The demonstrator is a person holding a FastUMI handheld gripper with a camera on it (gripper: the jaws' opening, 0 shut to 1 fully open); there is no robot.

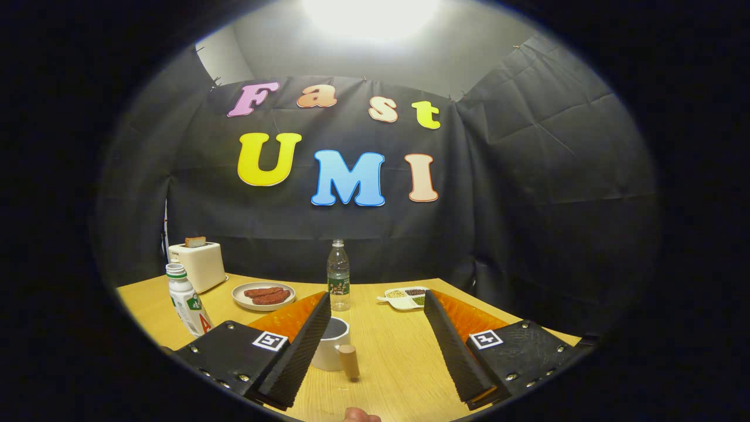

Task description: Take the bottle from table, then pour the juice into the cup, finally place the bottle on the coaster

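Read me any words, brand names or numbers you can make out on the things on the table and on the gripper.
Nothing here reads clearly.
Clear bottle: label too small to read.
White bottle: label print blurred, not readable.
Toaster: small mark near its top, too small to read.
Gripper, fingers open with the cup between them: two square coded markers, patterns only, no words.

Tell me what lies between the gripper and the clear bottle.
In the gripper view, bare table separates the open gripper from the clear bottle; the white cup sits just beside that path.
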